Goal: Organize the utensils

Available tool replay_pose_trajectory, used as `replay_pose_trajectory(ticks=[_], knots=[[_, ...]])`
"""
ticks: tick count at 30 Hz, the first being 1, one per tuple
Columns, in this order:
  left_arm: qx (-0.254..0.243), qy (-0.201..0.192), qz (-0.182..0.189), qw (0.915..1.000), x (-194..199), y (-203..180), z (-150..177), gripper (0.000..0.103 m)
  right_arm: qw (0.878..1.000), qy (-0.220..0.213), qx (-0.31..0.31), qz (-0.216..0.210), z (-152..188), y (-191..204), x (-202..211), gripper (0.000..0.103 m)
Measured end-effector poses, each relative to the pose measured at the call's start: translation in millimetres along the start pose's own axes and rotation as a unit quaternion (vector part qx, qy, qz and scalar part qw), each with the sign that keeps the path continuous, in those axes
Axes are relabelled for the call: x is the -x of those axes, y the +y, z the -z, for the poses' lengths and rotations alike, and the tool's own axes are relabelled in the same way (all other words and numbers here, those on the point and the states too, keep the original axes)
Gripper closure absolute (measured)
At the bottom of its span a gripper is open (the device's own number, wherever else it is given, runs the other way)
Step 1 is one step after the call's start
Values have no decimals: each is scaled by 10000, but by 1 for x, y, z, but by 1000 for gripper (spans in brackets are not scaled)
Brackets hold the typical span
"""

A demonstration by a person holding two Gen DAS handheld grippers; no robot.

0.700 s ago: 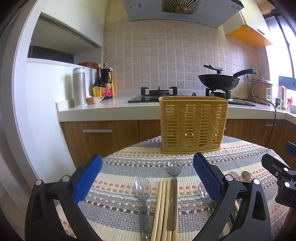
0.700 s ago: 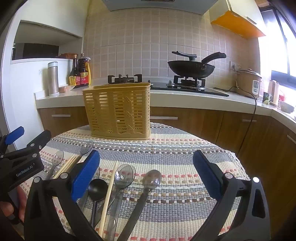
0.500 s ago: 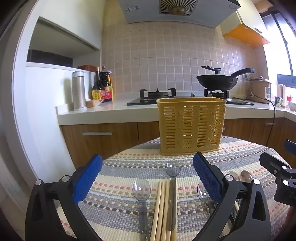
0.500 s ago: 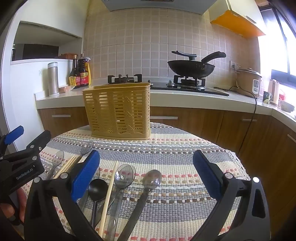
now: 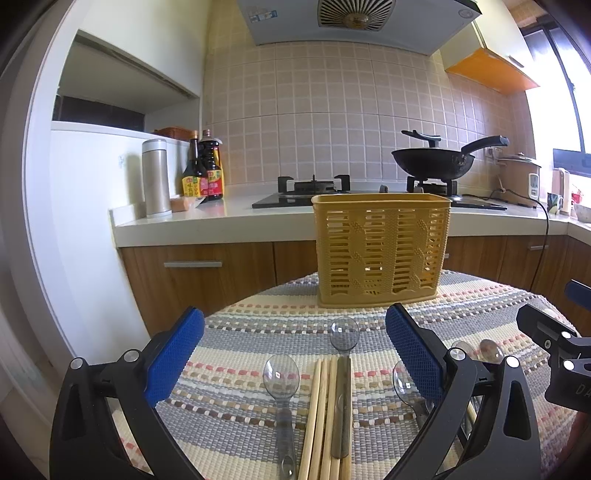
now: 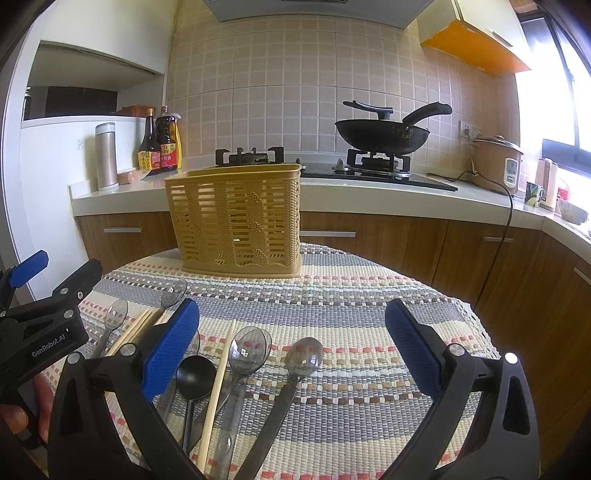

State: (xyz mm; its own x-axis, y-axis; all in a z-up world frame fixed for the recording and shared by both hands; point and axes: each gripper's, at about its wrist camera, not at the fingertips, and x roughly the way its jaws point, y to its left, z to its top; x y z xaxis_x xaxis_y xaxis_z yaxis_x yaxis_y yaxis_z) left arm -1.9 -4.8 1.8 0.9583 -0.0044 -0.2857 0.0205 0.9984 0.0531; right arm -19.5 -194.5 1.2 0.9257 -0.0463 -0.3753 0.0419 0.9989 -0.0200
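both grippers' jaws wide open (nothing between them), spoons [image 5: 280,376] and chopsticks [image 5: 321,413] before the yellow basket [image 5: 380,251]

Left hand-held gripper [image 5: 293,360] view has tipped up a bit: yellow basket [image 5: 380,251] ahead of it sits slightly lower in frame and closer to the jaws, more of the range hood [image 5: 354,22] shows above. Right hand-held gripper [image 6: 291,343]: no visible shift. In its view the left one, off to its left side, has crept slightly up.
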Motion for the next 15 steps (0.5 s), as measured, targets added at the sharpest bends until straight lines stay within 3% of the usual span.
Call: replay_pose_trajectory(ticks=[15], knots=[[92, 43, 18, 9999, 0, 2, -1, 8, 10000, 27, 17, 27, 1, 7, 3, 8]])
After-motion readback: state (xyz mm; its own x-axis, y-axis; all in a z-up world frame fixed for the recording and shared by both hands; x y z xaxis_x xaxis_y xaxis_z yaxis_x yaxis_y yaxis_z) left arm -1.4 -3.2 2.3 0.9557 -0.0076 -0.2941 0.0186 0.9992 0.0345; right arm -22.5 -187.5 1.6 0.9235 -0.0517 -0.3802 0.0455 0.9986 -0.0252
